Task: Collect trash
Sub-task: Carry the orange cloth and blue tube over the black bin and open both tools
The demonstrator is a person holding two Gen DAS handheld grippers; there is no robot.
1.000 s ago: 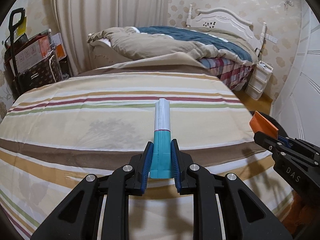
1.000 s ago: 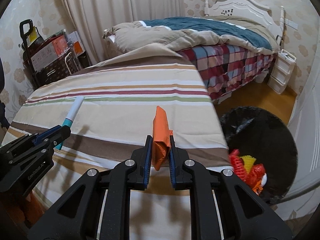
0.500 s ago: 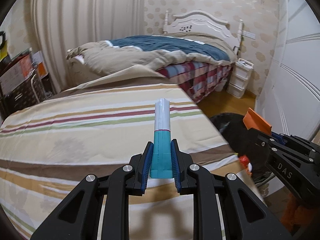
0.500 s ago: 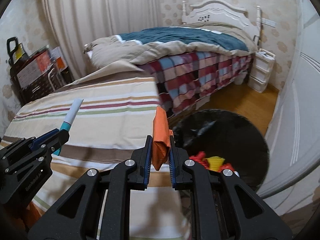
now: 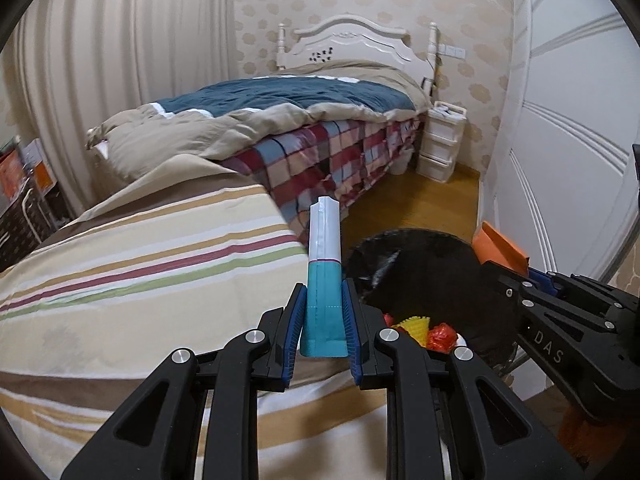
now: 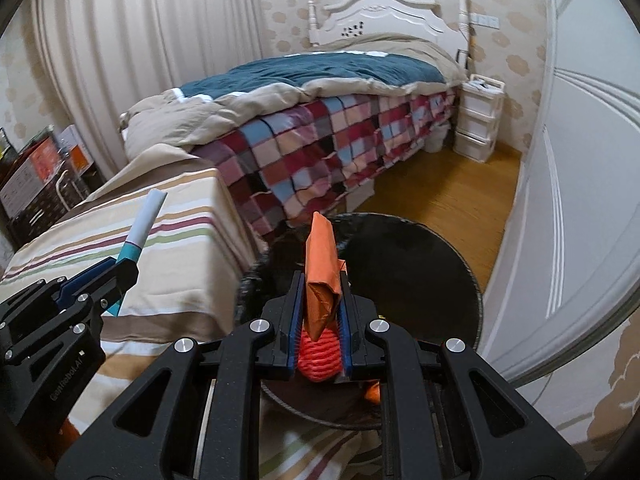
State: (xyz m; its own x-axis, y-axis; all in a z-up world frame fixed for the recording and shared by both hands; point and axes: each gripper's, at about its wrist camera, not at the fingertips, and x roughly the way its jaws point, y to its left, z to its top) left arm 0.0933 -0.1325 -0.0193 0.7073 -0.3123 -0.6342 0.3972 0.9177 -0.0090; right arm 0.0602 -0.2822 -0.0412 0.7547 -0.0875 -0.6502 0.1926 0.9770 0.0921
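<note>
Left gripper (image 5: 324, 320) clamped on a teal-and-white wrapper (image 5: 325, 276), blue pads pressed against its teal lower part on both sides. Wrapper upright between the fingers, white upper part sticking out past the fingertips. Held over the right edge of the striped bedspread (image 5: 140, 280), close to where the cloth drops away toward the floor.

Right gripper (image 6: 320, 320) closed on a folded orange wrapper (image 6: 322, 264), pinched at its lower half, the top end poking up and forward beyond the pads. Positioned above a black trash bin (image 6: 420, 272), round rim and dark inside filling the near middle of the right wrist view. Inside the bin, seen through the gap between the fingers, a red ribbed piece of trash (image 6: 320, 356).

From the left wrist view, same bin (image 5: 432, 276) to the right of the striped bedspread, with yellow and red trash (image 5: 424, 328) lying at its near side. Right gripper (image 5: 508, 280) entering from the right with the orange wrapper (image 5: 500, 248) over the bin's far-right rim.

From the right wrist view, left gripper (image 6: 120, 280) at near left, teal-and-white wrapper (image 6: 142, 224) tilted up and to the right over the striped bedspread (image 6: 120, 240).

Farther back, a bed with a plaid blanket (image 6: 320, 152) and a white headboard (image 6: 384, 12); a white drawer unit (image 6: 478, 120) at far right on the wooden floor (image 6: 448, 192).
</note>
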